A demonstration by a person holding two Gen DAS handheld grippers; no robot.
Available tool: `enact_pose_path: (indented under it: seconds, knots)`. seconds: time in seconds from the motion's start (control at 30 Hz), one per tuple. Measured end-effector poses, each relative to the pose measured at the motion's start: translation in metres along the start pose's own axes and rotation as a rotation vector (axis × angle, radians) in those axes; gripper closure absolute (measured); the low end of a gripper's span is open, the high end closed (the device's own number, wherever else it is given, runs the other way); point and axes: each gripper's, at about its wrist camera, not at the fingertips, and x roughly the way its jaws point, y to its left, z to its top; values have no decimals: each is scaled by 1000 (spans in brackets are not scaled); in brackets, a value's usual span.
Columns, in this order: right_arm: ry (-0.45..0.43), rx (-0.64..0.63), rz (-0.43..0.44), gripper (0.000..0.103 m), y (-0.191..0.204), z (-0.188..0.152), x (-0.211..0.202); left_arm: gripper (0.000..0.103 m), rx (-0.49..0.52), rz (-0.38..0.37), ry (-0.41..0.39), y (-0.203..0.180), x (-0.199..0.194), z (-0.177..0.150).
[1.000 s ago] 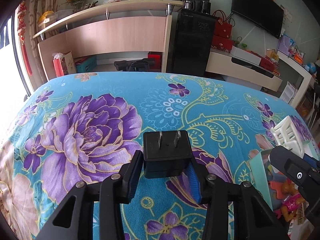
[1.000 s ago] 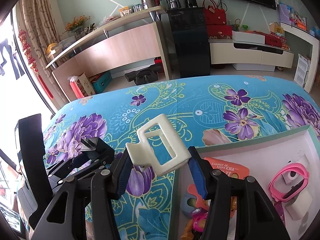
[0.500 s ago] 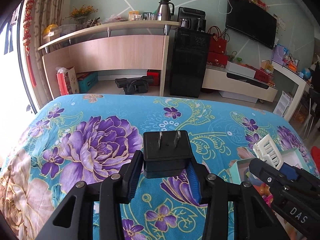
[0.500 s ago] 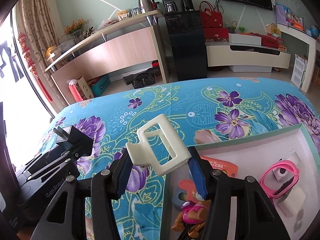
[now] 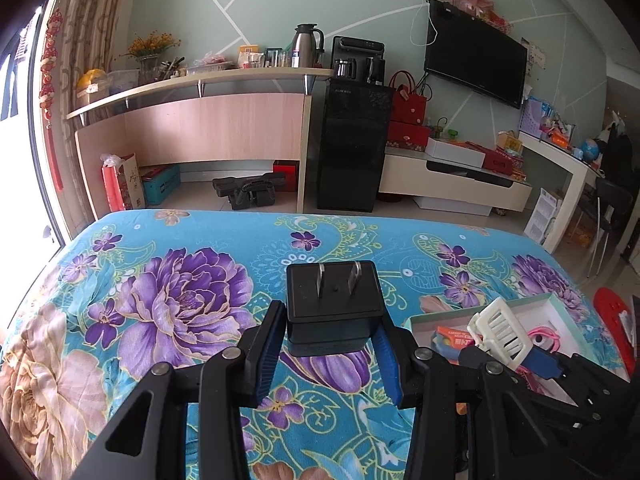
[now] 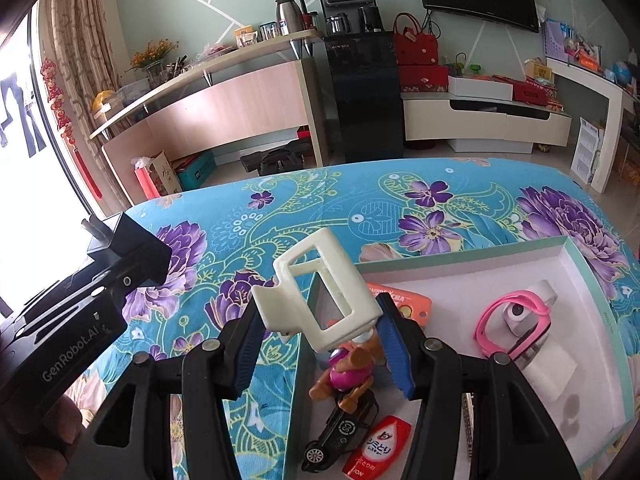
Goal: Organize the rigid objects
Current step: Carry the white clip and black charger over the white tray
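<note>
Left wrist: the left tongs (image 5: pixel 330 350) are clamped on the black plug adapter (image 5: pixel 332 306), prongs forward, with the box (image 5: pixel 554 300) to their right.

Right wrist: the right tongs (image 6: pixel 320 350) are clamped on the white clip (image 6: pixel 320 290), directly over the box's (image 6: pixel 460 262) near-left corner, so this hand is the nearer.

I am holding a black plug (image 5: pixel 334 306) with silvery prongs between the blue pads (image 5: pixel 267 354) of my black left gripper (image 5: pixel 328 354). My right gripper (image 6: pixel 320 354), black with blue pads (image 6: pixel 396 354) too, is gripping a cream-white clip (image 6: pixel 316 296). The cloth (image 5: pixel 192 280) is showing turquoise with purple and peach flowers and yellow-green scrolls. The box (image 6: pixel 592 276) is looking white inside with a pale green rim, a pink band (image 6: pixel 512 320), an orange card (image 6: pixel 404 300) and a red bottle (image 6: pixel 378 450) lying in it.
</note>
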Motion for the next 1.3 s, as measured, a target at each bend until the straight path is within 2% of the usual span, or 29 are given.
enact_pose_path:
  seconds: [0.17,0.37,0.7,0.87,1.0,1.3]
  knots:
    - [-9,-2,-22,47,-4,-12,-17,57,24,-26,-2,-12,-13,-6]
    - [-29,-4,-63,47,-14,-20,-41,57,69,-59,33,-27,-24,-20]
    - [47,45,-181,47,-63,-42,-66,57,155,-154,93,-74,-45,-44]
    - [72,84,-206,47,-82,-51,-76,57,185,-195,152,-95,-44,-55]
    - [79,98,-216,47,-94,-57,-82,57,189,-210,199,-109,-37,-64]
    - [135,132,-196,47,-108,-67,-74,57,233,-186,260,-126,-22,-80]
